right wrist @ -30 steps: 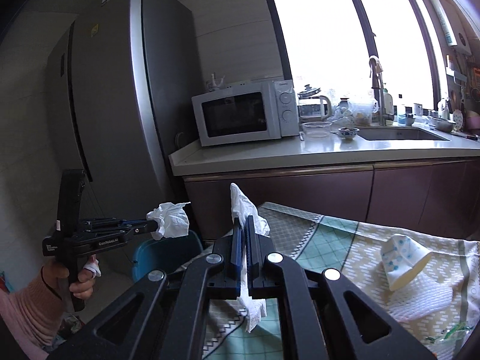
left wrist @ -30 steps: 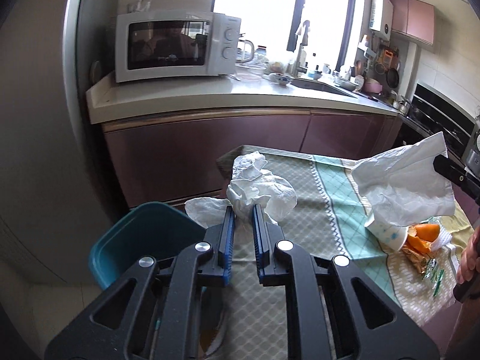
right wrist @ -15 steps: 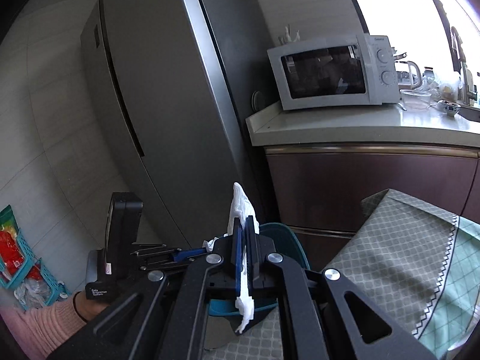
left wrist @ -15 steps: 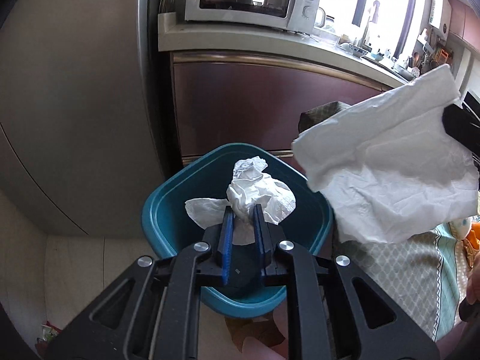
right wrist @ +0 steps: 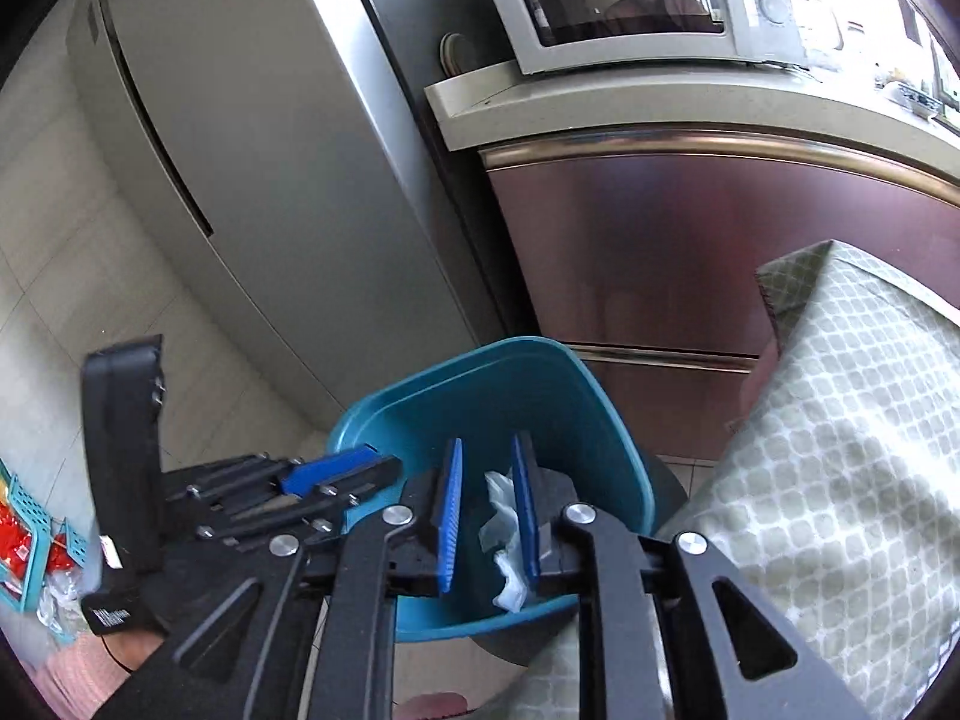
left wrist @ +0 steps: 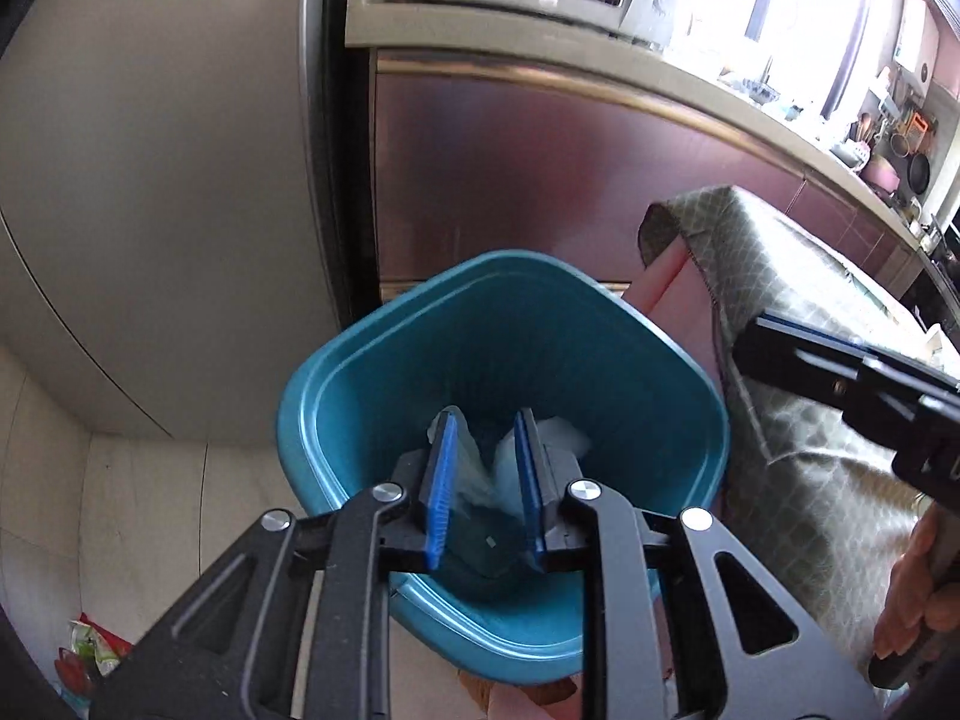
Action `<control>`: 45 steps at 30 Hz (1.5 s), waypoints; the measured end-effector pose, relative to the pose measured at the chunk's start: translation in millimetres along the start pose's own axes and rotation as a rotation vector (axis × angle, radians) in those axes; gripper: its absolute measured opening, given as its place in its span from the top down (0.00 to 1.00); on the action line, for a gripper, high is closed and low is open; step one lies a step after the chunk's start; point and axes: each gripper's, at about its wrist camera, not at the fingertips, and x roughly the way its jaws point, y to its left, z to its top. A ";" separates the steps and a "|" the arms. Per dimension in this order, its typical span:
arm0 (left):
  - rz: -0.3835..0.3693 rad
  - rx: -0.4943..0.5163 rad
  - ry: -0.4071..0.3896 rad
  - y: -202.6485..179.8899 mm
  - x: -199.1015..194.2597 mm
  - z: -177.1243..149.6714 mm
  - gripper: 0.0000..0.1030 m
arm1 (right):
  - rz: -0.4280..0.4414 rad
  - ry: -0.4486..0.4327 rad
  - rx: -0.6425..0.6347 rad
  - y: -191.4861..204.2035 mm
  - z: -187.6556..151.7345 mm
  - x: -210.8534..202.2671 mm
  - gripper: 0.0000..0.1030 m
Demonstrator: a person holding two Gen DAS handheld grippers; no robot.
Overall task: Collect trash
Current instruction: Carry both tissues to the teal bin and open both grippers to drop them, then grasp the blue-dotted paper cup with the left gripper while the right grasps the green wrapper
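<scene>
A teal trash bin (left wrist: 360, 396) stands on the floor beside the table; it also shows in the right wrist view (right wrist: 540, 384). My left gripper (left wrist: 483, 426) is open over the bin, with crumpled white tissue (left wrist: 558, 438) lying inside below its fingers. My right gripper (right wrist: 487, 450) is open over the bin too, and a white tissue (right wrist: 504, 516) hangs between its blue pads, touching the right pad (right wrist: 523, 504). The right gripper also shows at the right of the left wrist view (left wrist: 840, 372), and the left gripper at the left of the right wrist view (right wrist: 336, 474).
A table with a green patterned cloth (right wrist: 852, 420) stands right of the bin. A grey fridge (right wrist: 252, 192) is behind on the left, purple cabinets (right wrist: 690, 252) and a microwave (right wrist: 624, 0) behind. Teal baskets with red packets (right wrist: 24, 534) sit on the floor.
Both grippers have opened over the bin. The crumpled tissue has dropped from the left gripper into the bin, and the right gripper has let go its grip on its tissue.
</scene>
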 end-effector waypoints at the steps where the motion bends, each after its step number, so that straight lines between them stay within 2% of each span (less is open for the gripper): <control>1: -0.003 0.004 -0.016 0.6 -2.2 -1.9 0.79 | 0.000 -0.007 0.000 -1.6 -2.7 -7.2 0.83; 3: -0.023 0.018 -0.047 -4.5 -13.1 -5.5 0.75 | -0.003 -0.033 -0.013 -3.7 -9.2 -26.4 0.80; 5: -0.062 0.040 -0.077 -15.6 -27.9 -5.9 0.68 | -0.010 -0.065 -0.029 -6.2 -20.1 -49.7 0.71; 10: -0.191 0.154 -0.153 -71.4 -61.9 -5.6 0.52 | -0.055 -0.153 -0.032 -20.8 -58.9 -124.7 0.62; 12: -0.241 0.201 -0.165 -96.6 -72.7 -7.9 0.48 | -0.094 -0.185 -0.012 -31.3 -78.1 -154.5 0.61; 18: -0.390 0.344 -0.148 -183.3 -91.8 -34.2 0.42 | -0.250 -0.262 0.103 -68.2 -137.7 -233.3 0.61; 25: -0.458 0.507 -0.082 -283.7 -98.1 -92.7 0.39 | -0.436 -0.288 0.269 -116.8 -217.7 -309.1 0.59; 29: -0.443 0.560 -0.078 -324.0 -100.0 -116.6 0.37 | -0.500 -0.278 0.332 -139.5 -250.1 -327.7 0.52; 32: -0.414 0.583 -0.077 -349.0 -89.8 -126.0 0.37 | -0.469 -0.264 0.385 -149.4 -261.6 -326.6 0.49; 38: -0.322 0.573 -0.023 -376.9 -50.8 -120.4 0.38 | -0.387 -0.251 0.405 -153.1 -277.1 -319.8 0.41; 42: -0.290 0.555 -0.005 -379.2 -41.4 -113.7 0.41 | -0.345 -0.243 0.417 -155.3 -282.6 -313.0 0.38; 45: -0.277 0.530 0.015 -376.8 -36.5 -108.9 0.48 | -0.315 -0.262 0.423 -155.5 -283.8 -315.2 0.38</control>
